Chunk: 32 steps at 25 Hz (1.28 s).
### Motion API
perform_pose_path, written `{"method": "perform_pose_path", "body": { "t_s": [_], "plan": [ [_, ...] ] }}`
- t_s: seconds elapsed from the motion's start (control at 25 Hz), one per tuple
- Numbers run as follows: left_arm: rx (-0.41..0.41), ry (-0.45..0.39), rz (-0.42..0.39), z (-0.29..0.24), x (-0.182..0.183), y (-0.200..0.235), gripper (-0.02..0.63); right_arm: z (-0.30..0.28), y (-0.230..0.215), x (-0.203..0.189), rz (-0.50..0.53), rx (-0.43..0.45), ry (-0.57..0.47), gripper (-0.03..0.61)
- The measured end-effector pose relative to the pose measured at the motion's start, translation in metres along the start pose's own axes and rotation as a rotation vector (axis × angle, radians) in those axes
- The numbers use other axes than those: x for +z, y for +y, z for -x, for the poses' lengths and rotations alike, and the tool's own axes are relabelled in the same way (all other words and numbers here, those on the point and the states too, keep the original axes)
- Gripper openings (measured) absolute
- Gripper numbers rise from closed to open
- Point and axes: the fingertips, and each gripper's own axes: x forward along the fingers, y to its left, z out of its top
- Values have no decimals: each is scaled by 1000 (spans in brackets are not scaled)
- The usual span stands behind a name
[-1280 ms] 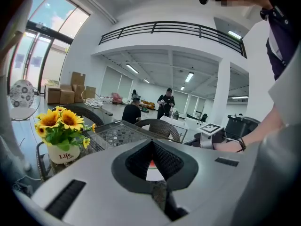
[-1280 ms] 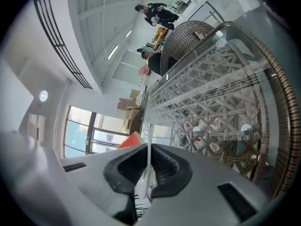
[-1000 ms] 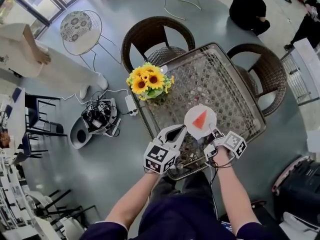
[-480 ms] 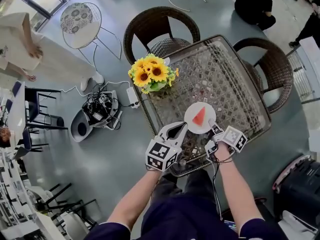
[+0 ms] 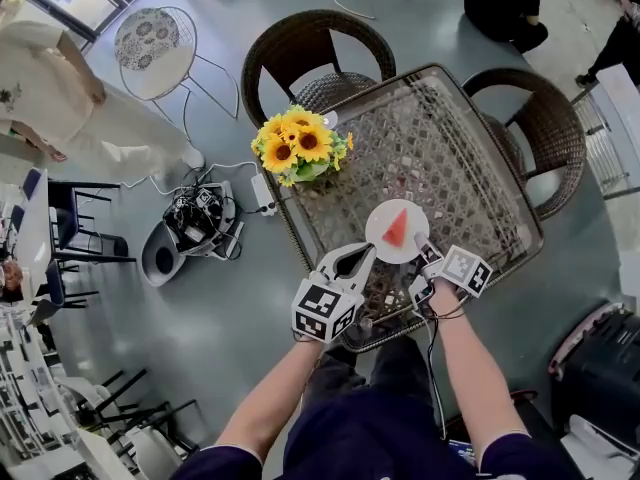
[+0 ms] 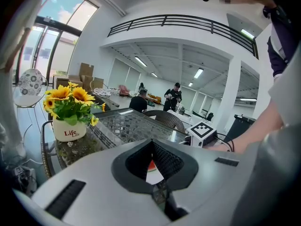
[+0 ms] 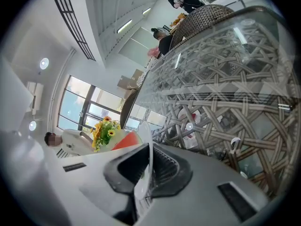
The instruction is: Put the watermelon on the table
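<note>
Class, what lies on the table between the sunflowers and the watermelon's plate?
Nothing: the head view shows only bare glass table between the sunflowers and the plate, whose rim the right gripper holds.

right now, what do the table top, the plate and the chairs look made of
Table top: clear glossy glass, by its reflections, over pale woven wicker.
Plate: smooth white, thin rim; ceramic or plastic, cannot tell.
Chairs: dark brown woven rattan or synthetic wicker, matte.
</note>
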Motion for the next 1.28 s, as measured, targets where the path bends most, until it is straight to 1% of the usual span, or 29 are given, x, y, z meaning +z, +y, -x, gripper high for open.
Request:
{"method": "perform_pose_path", "body": {
  "t_s": [0.2,0.4,0.52,0.6,0.88,1.12,1.28],
  "plan": [
    [0,7,-5,0,-1,-1,3,-2,-4,2,48,-34,0,15],
    [-1,11,-6,2,-3,-4,3,-3,-10,1,73,-72,9,17],
    [1,14,-4,4,-4,-4,3,-4,-10,2,118,-105,18,25],
    [2,17,-4,5,-5,-4,3,-5,-11,2,152,-140,26,32],
    [-5,11,-4,8,-2,-5,3,-5,-18,4,288,-305,63,69],
    [-4,7,-4,11,-2,-5,3,-6,-17,5,377,-398,100,86],
    [-1,3,0,13,-2,-5,3,-5,-20,7,473,-472,128,89]
  ]
}}
